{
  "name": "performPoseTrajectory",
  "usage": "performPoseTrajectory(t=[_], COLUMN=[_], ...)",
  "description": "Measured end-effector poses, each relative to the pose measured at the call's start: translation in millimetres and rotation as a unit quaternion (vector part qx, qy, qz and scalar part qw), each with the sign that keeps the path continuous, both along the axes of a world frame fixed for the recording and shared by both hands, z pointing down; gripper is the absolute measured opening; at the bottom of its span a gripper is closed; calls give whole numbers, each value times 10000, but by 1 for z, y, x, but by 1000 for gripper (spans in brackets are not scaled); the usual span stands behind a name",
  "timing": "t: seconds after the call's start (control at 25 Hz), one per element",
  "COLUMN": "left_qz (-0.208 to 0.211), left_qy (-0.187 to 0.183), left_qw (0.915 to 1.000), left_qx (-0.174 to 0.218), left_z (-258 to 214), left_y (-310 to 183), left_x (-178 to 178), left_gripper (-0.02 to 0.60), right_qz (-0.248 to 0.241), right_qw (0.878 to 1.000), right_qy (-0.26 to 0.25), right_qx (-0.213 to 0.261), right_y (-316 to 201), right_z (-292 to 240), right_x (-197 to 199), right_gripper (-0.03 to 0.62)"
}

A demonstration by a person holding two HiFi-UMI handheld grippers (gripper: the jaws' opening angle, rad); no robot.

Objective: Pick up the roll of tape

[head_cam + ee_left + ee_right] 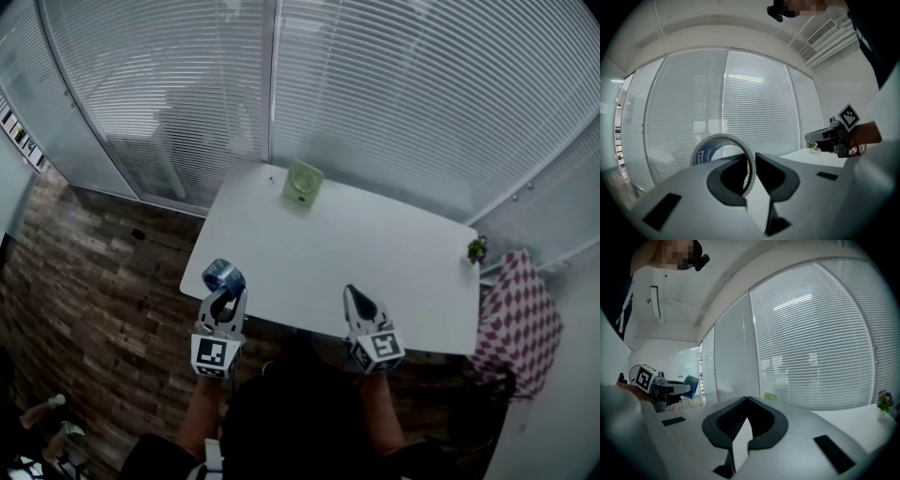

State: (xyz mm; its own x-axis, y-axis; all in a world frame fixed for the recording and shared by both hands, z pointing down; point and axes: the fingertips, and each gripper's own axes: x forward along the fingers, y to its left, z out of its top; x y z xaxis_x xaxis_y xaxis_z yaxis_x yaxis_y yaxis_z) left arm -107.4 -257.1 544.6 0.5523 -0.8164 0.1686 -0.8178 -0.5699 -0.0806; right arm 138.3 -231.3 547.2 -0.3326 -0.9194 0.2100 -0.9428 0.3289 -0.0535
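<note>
The white rectangular desk [375, 272] fills the middle. At its nine o'clock edge, the left hand-held gripper [224, 291] is clamped on the wall of the blue-and-white roll of tape [222, 274], holding the ring upright off the top. The right hand-held gripper [356, 298], at six o'clock, is closed and empty, apparently not needed.

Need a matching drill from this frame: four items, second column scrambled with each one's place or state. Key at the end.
Column 1
1. roll of tape
2. green object
3. small plant
4. right gripper

Column 2
A. far edge of the table, by the blinds
B. fingers shut on nothing, at the table's near edge
C. pinched between the fingers of the left gripper
D. right-hand far corner of the table

Pairs: 1-C, 2-A, 3-D, 4-B
</note>
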Motion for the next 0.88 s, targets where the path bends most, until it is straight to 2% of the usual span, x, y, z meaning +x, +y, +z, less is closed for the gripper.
performPoseTrajectory(t=[0.12, 0.28, 0.4, 0.56, 0.72, 0.88], left_qz=[22, 57, 85, 37, 42, 29], left_qy=[119, 30, 370, 311, 293, 342], left_qw=[9999, 10000, 9991, 9993, 9996, 9993], left_qx=[-25, 10, -201, -197, -27, -161], left_z=[-2, 3, 0, -6, -5, -4], left_y=[-1, -2, -2, -5, -6, -5], left_x=[5, 1, 4, 2, 0, 0], left_gripper=[54, 54, 54, 52, 52, 52], right_qz=[-29, -65, 19, 25, 26, 8], right_qw=[9999, 9999, 9999, 9999, 9998, 9999], right_qy=[-51, -6, -94, -140, -173, -129], right_qx=[85, 112, 47, 57, 58, 15], right_y=[-2, -3, -3, -4, -6, -6], right_z=[-4, -4, -1, -2, 0, 2], right_x=[-1, -4, -1, 0, -1, -2], right_gripper=[6, 6, 6, 6, 6, 6])
